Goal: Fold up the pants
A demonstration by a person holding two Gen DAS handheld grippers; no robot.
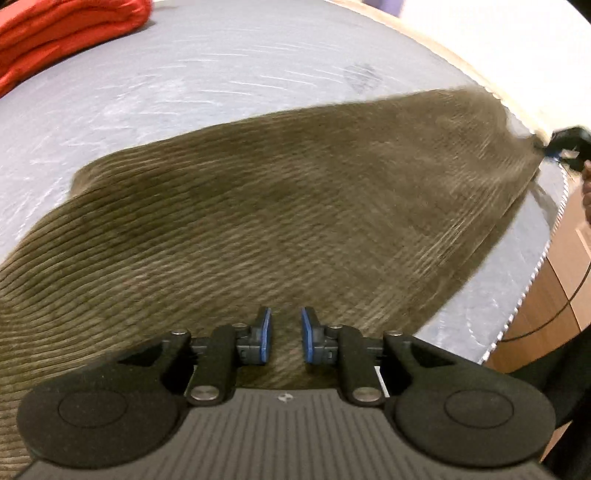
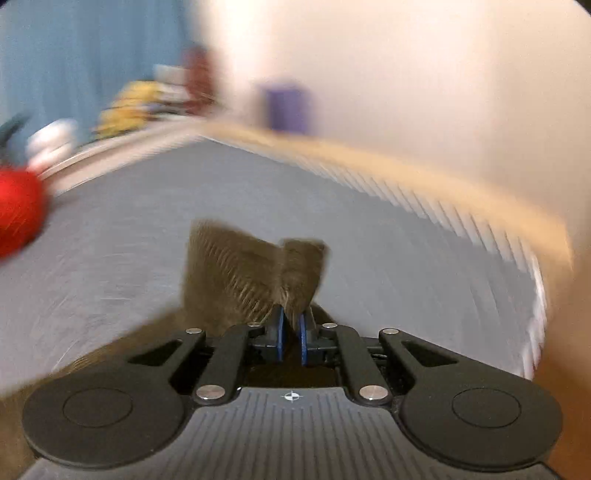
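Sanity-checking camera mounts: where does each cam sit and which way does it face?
Left wrist: on the left gripper, angled down at brown corduroy pants on the grey bed; own fingers and right gripper show.
Right wrist: on the right gripper, pinching a pants corner, facing along the bed.
Shared: pants, bed, red cloth.

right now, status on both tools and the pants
Right tool shut on brown corduroy pants. Left tool slightly open over them, pinch unclear. Folded red garment well clear.

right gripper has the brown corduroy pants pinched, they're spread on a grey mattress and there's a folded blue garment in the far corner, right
Not quite: the folded garment is red, not blue, as the left wrist view shows. The rest holds: the right gripper pinches the brown corduroy pants, spread on the grey mattress.
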